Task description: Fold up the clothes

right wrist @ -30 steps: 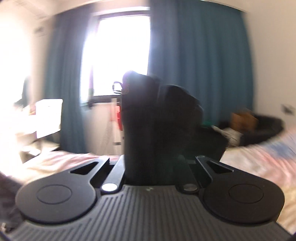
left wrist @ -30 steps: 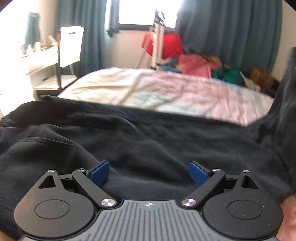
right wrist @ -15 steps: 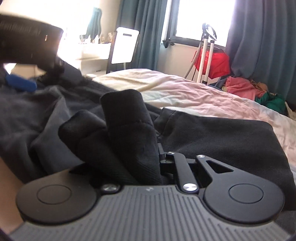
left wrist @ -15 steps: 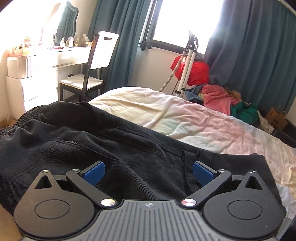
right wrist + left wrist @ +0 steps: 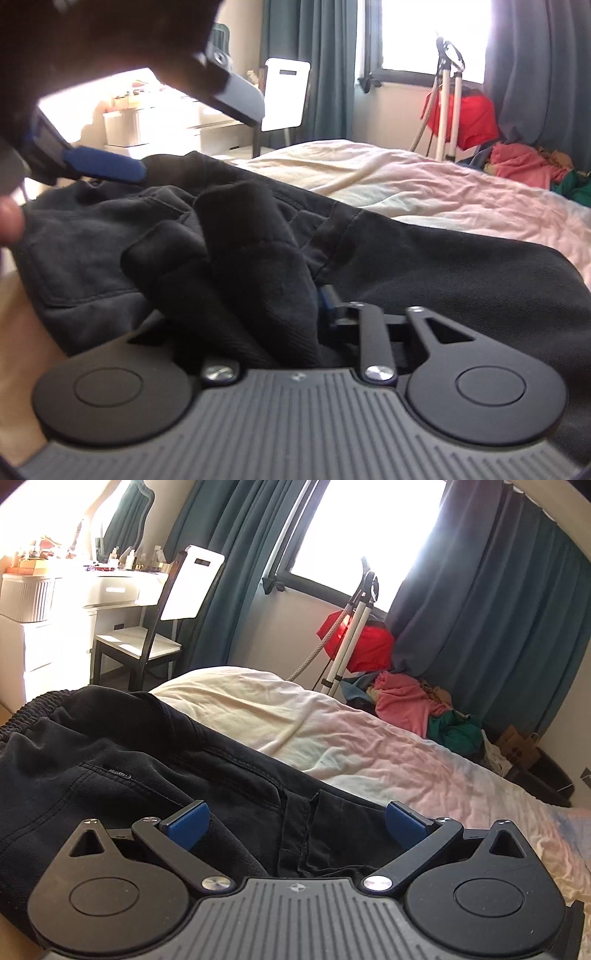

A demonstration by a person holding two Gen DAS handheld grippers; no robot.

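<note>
We run our left claw (image 5: pixel 293 825) with jaws wide apart and nothing between them; it hangs just over the black trousers (image 5: pixel 122 775), no contact that we can see. The trousers lie on the bed (image 5: pixel 332 731), elastic waistband at the far left, legs doubled back across the middle, so one fold looks laid. Right of that, our right claw (image 5: pixel 258 314) is opening its jaws; a bunched wad of the same black cloth sits between them, the right blue pad seems to stand clear of it, the left pad hidden by fabric. Still to do, as we judge: let the wad drop, flatten, fold again. Far right, a clothes pile (image 5: pixel 413 705) waits unfolded.
</note>
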